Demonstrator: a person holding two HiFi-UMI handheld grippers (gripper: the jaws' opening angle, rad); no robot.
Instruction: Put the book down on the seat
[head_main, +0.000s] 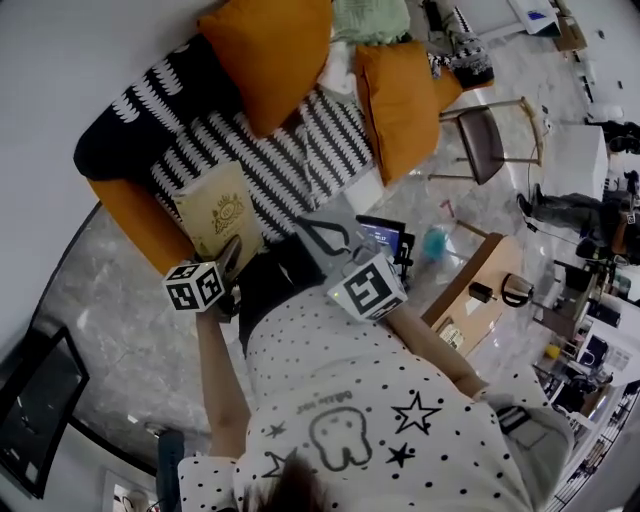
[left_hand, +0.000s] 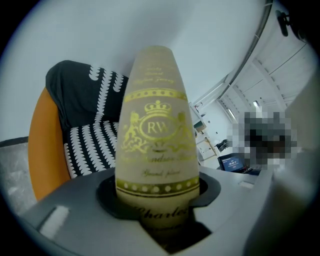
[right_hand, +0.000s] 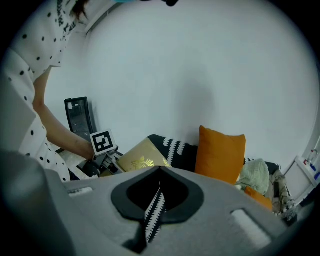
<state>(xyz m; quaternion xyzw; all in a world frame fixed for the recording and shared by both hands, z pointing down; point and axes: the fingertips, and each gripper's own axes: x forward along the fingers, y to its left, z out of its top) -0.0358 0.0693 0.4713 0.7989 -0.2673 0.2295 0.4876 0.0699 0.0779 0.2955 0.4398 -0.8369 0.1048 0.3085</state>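
Left-centre of head view: left gripper (head_main: 231, 255) pinching book (head_main: 222, 213) by its near edge; clamp looks firm in left gripper view. Book over front-left part of striped seat (head_main: 290, 160), tilted, long axis running up-frame away from gripper. Can't tell if far end touches the seat. Judged next step: lower, lay flat on the stripes, then let go. Centre: right gripper (head_main: 322, 238) pressed together, empty, near book's right edge, likely not needed. Upper centre: orange cushion (head_main: 270, 50) well apart from the landing spot.
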